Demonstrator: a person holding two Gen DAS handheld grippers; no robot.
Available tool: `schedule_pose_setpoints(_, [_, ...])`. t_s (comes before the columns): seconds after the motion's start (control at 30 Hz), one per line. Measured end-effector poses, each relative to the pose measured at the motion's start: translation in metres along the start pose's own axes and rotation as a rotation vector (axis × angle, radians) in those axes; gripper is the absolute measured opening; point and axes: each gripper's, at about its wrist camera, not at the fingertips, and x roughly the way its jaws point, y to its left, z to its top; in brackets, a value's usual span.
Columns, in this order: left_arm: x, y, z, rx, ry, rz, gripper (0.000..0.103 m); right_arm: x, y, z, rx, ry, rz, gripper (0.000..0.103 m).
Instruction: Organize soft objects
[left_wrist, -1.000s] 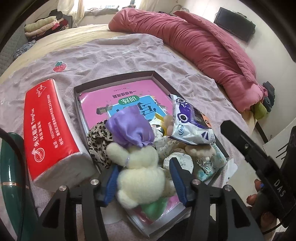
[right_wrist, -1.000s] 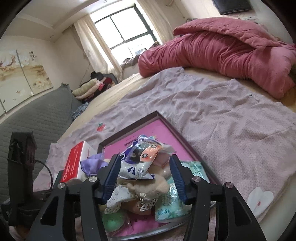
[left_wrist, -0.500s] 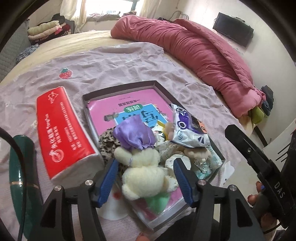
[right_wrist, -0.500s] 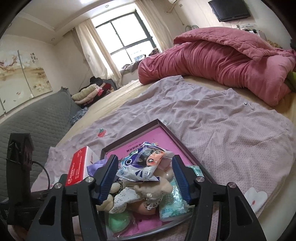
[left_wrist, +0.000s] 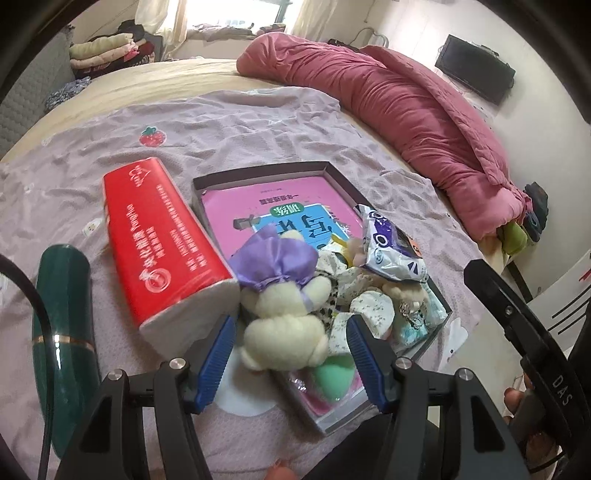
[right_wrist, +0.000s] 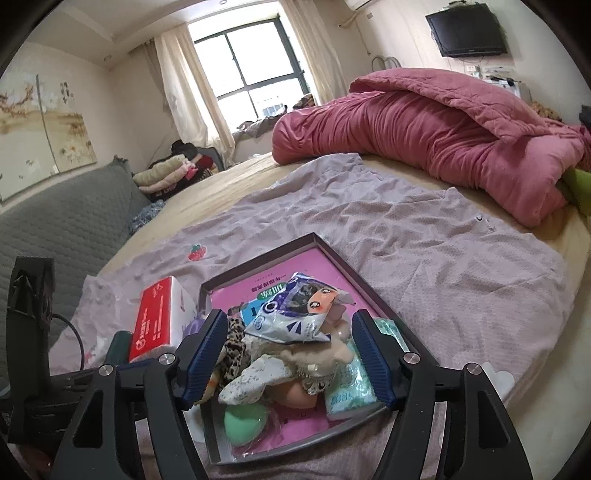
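A dark shallow tray (left_wrist: 332, 170) (right_wrist: 332, 254) with a pink book in it lies on the lilac sheet. Soft things are piled at its near end: a cream plush toy (left_wrist: 284, 328) with a purple cap, a leopard-print cloth (right_wrist: 231, 347), a floral cloth (right_wrist: 255, 376), a blue-white snack packet (left_wrist: 391, 251) (right_wrist: 295, 314), a green sponge (right_wrist: 245, 421) and a teal tissue pack (right_wrist: 347, 387). My left gripper (left_wrist: 288, 354) is open, its fingers either side of the plush toy. My right gripper (right_wrist: 288, 354) is open and empty above the pile.
A red tissue pack (left_wrist: 166, 243) (right_wrist: 155, 317) lies left of the tray. A dark green bottle-shaped object (left_wrist: 62, 332) lies further left. A rolled pink duvet (left_wrist: 406, 118) (right_wrist: 424, 129) runs along the far right. A grey padded headboard (right_wrist: 62, 221) is at the left.
Both grippers have drawn back and risen from the pile, so more of the bed shows. The left gripper's fingers have opened a little wider around the plush toy.
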Motion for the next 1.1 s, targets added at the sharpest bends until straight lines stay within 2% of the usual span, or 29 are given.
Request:
schedule_pose_setpoints(0.37, [-0.033, 0.008, -0.012, -0.001, -0.033, 0.011, 0.062, -0.025, 0.027, -0.005, -0.070, -0.014, -0.062, 0.073])
schedule_pose_setpoints(0.67, [-0.070, 0.010, -0.023, 0.004, -0.075, 0.036, 0.062, -0.047, 0.048, -0.023, -0.074, 0.034, -0.141, 0.073])
schedule_pose_setpoints(0.93, [-0.095, 0.010, -0.044, 0.015, -0.080, 0.049, 0.062, -0.071, 0.068, -0.035, -0.133, 0.024, -0.161, 0.074])
schedule_pose_setpoints(1.1, [-0.106, 0.007, -0.053, 0.018, -0.082, 0.035, 0.062, -0.086, 0.073, -0.044, -0.148, 0.060, -0.152, 0.075])
